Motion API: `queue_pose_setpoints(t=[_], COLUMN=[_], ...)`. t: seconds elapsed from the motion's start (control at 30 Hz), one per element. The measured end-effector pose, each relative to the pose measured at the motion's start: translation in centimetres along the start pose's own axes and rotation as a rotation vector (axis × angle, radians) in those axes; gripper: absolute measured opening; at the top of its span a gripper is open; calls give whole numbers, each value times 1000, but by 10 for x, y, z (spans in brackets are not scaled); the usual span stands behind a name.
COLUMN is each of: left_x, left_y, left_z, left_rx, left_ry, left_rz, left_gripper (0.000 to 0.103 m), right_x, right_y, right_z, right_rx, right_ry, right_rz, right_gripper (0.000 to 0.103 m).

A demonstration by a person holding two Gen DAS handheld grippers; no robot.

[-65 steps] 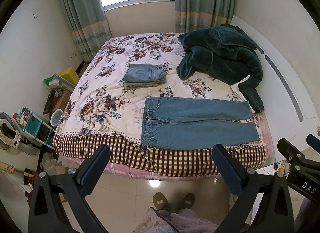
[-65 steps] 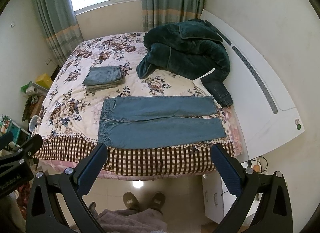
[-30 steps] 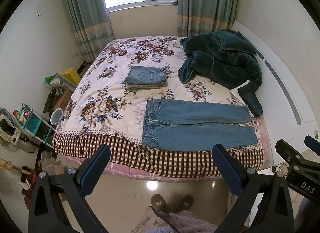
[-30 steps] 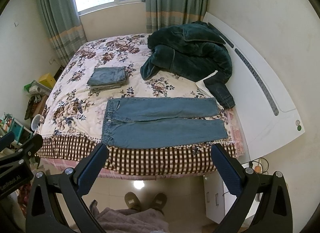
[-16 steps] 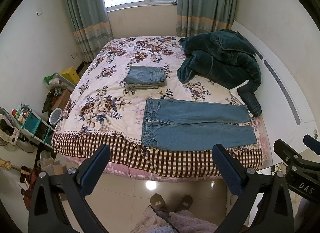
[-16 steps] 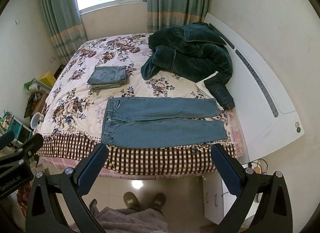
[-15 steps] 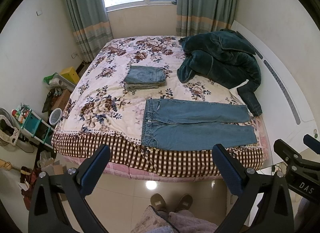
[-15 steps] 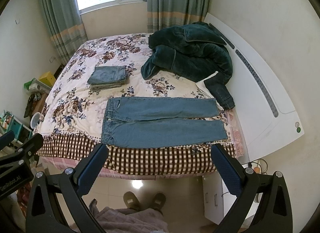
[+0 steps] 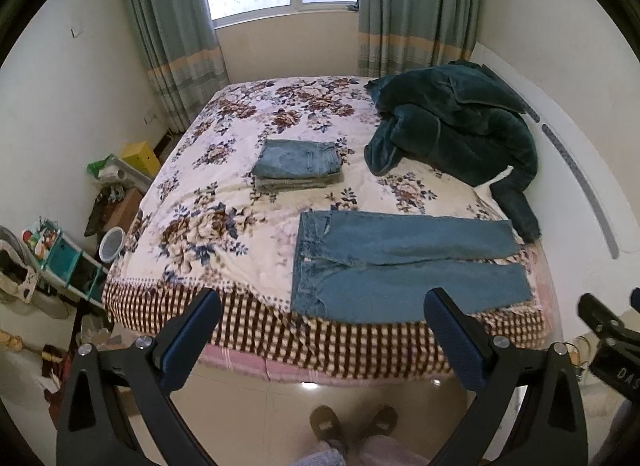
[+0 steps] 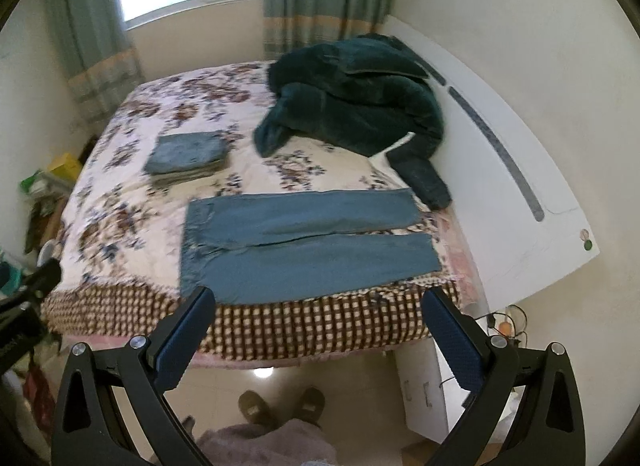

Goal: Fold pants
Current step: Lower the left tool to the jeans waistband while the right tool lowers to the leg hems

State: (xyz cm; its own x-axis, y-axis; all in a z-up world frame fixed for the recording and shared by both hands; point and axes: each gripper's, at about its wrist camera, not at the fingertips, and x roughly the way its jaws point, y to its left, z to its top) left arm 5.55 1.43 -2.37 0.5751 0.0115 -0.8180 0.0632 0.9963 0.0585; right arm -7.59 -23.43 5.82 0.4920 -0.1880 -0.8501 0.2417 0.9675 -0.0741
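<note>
Near the bed (image 9: 256, 318) edge, flat jeans (image 9: 400, 262) wait; left gripper (image 9: 322, 330) and right gripper (image 10: 318, 326) hover spread wide (both empty). Pinch one layer only and the fold could skew.

Black hand-held gripper (image 9: 322, 336) frame, blue pads, silver screws; brown slippers (image 9: 354, 424).

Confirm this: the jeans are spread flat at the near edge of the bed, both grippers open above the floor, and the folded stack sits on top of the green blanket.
Wrong about the folded stack: the left wrist view shows it lying on the floral bedspread, apart from the green blanket. The jeans, left gripper and right gripper are as stated.
</note>
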Motion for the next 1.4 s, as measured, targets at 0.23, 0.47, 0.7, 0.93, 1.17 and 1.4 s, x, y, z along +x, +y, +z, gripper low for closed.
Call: queue_pose_setpoints(t=[0.23,0.47,0.7,0.93,1.17,1.4], left_x=[90,195,316,449,600,748], left_y=[-14,-53,-90,-116,-126,-116], left_z=[36,77,119,136,131,109], left_rx=[18,-10,-106,-155,-247,-436], left_ry=[42,134,243,327,474,725], left_rz=[21,46,120,168,181,198], left_gripper=[103,103,103,103,103,103], right_x=[96,252,427,609,762,887], right_y=[-25,-76,-111,-139,-157,-165], right_z=[38,89,136,169,180,173], right_rx=[92,178,194,218,296,474], right_ry=[24,180,333,433,456,545], right_rz=[-113,-107,-53,-69,-161,-197], right_gripper=[103,103,103,103,103,103])
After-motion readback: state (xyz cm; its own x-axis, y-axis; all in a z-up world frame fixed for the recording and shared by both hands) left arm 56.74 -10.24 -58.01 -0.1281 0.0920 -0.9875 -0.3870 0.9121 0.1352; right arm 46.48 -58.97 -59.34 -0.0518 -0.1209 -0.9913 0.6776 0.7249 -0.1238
